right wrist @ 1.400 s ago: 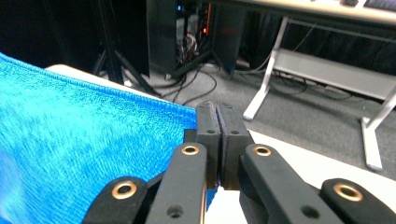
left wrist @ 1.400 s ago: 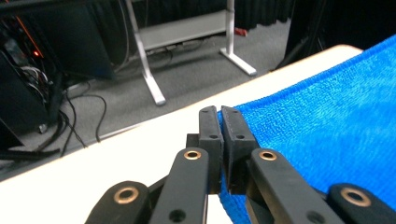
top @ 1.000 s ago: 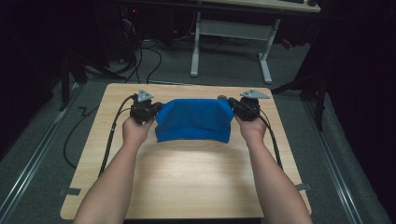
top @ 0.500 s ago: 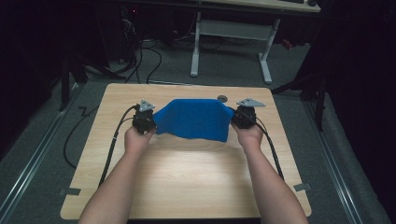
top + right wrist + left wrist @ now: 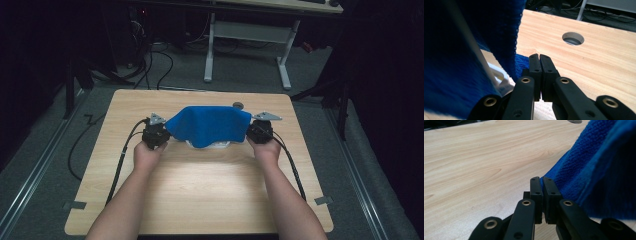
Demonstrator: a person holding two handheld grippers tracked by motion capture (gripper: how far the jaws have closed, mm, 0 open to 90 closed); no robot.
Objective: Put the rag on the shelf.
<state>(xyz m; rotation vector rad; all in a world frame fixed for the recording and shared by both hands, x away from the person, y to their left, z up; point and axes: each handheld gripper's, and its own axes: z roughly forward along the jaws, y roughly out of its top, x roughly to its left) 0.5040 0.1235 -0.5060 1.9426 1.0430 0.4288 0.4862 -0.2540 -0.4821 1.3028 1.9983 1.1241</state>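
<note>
Lowering the blue cloth is what's going on: it hangs lower than a second ago and now drapes over a white thing on the worktop. Left gripper and right gripper are both clenched on its corners, so letting go looks like the next step.

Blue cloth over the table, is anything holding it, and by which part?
Yes. The blue cloth is held by both tools: the left tool is shut on its left edge, the right tool on its right edge, stretching it above the table.
</note>
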